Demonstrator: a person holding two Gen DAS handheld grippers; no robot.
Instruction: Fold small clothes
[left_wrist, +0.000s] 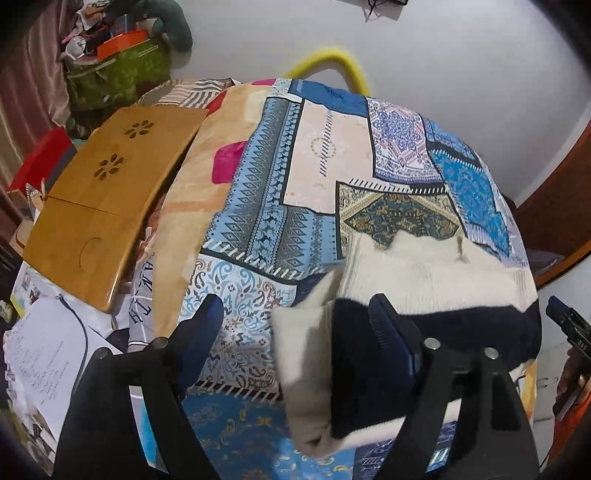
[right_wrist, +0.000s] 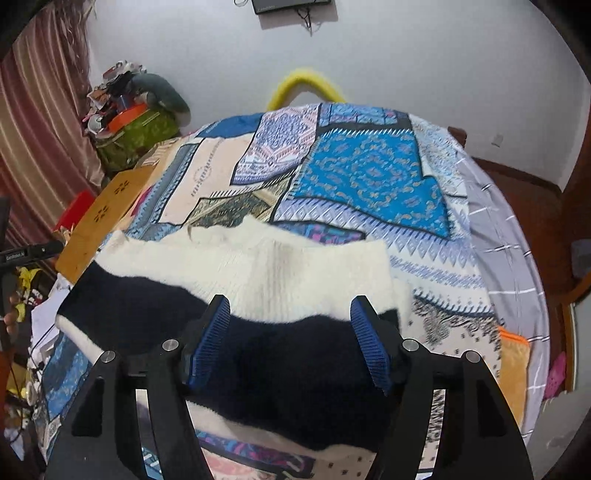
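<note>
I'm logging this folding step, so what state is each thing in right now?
Sweater: cream and navy knit, folded over, lying on the bed, held by neither gripper.
Left gripper: open, nothing between its pads.
Right gripper: open above the sweater's navy band.
Patchwork bedspread: spread flat.
Wooden lap desk: lying flat on the bed's edge.

Cream-and-navy sweater (right_wrist: 258, 295) on blue patchwork-patterned bedspread (right_wrist: 369, 177).

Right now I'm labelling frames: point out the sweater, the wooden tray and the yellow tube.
sweater (right_wrist: 280, 262), right wrist view, on its cream knit part.
wooden tray (left_wrist: 107, 199), left wrist view, on its top face.
yellow tube (right_wrist: 306, 79), right wrist view, on its arch.
</note>
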